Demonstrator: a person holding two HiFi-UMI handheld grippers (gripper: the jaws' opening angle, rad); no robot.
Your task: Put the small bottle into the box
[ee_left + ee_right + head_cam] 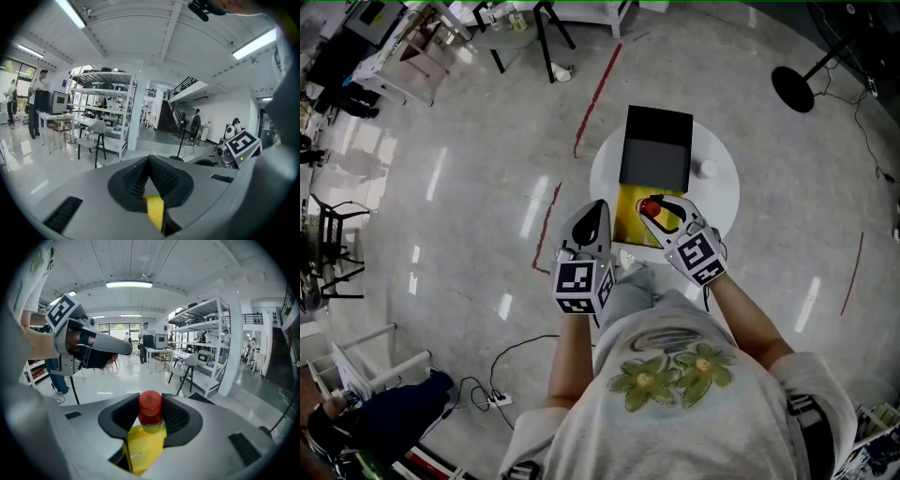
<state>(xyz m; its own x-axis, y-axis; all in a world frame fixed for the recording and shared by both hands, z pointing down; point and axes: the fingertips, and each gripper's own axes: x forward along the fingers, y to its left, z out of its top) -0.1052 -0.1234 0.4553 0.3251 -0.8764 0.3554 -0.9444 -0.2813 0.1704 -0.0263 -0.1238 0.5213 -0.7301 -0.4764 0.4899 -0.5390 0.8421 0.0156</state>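
Round white table [722, 202], open black box [659, 122]

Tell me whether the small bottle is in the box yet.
Out: the small bottle sits clamped in the right hand-held gripper, short of the black box.

L gripper [599, 206] pinched closed — R gripper [657, 205] clamping, wider.

Base of bottle [143, 440] inside right claw [150, 405]
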